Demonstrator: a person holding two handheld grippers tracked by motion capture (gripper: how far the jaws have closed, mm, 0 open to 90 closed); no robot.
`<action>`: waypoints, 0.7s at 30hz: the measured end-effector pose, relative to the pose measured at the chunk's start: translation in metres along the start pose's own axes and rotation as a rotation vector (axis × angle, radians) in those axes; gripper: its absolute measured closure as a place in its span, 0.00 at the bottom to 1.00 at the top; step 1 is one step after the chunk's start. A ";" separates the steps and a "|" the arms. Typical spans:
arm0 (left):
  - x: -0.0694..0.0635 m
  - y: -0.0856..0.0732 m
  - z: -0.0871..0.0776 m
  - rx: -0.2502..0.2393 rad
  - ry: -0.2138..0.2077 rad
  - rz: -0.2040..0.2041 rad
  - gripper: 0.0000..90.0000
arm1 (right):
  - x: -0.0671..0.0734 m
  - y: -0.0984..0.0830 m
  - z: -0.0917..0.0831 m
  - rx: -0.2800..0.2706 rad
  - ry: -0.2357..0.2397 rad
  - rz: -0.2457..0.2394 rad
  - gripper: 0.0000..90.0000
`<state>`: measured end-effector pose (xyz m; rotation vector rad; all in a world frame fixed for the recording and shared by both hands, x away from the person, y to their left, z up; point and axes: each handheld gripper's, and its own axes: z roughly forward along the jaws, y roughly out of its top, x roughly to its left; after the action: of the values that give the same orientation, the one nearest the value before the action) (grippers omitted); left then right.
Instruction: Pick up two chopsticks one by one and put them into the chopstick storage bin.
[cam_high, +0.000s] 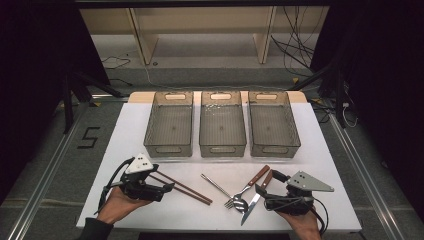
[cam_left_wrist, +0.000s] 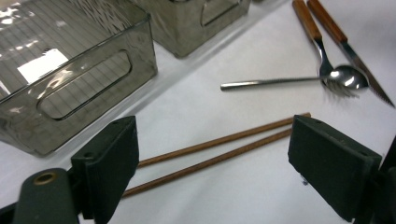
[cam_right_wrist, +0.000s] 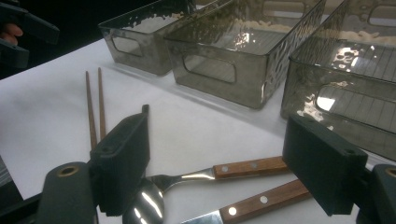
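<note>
The white tabletop (cam_high: 150, 210) carries three grey see-through bins in a row at its far side: the left bin (cam_high: 169, 125), the middle bin (cam_high: 223, 125) and the right bin (cam_high: 274, 125), standing just beside each other. Nearer to the person, the left gripper (cam_high: 167, 187) is held low over the near left part of the tabletop, and its jaws stand wide apart with nothing pressed between them. In the left gripper view the two brown chopsticks (cam_left_wrist: 210, 151) lie flat on the tabletop, side by side, and pass across the gap between these jaws. The right gripper (cam_high: 262, 192) is at the near right, its jaws also wide apart and holding nothing. Just in front of it lie a fork (cam_high: 247, 187) and a knife (cam_high: 256, 197), both with wooden handles, close together and pointing slanted toward the person. A metal spoon (cam_high: 220, 188) lies between the chopsticks and the fork, its bowl touching the fork's prongs.
</note>
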<state>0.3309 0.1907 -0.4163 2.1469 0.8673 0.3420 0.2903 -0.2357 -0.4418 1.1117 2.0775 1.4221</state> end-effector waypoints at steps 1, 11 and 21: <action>0.000 0.003 0.000 0.020 0.002 0.025 0.18 | 0.000 0.000 0.000 0.000 0.000 0.001 0.26; -0.002 0.023 0.016 0.207 -0.028 0.168 0.18 | -0.001 0.000 0.001 0.009 0.014 0.006 0.26; -0.001 0.024 0.042 0.369 -0.084 0.277 0.24 | -0.001 0.000 0.002 0.014 0.021 0.006 0.26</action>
<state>0.3629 0.1549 -0.4259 2.6139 0.6200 0.2402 0.2921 -0.2356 -0.4426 1.1133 2.1036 1.4303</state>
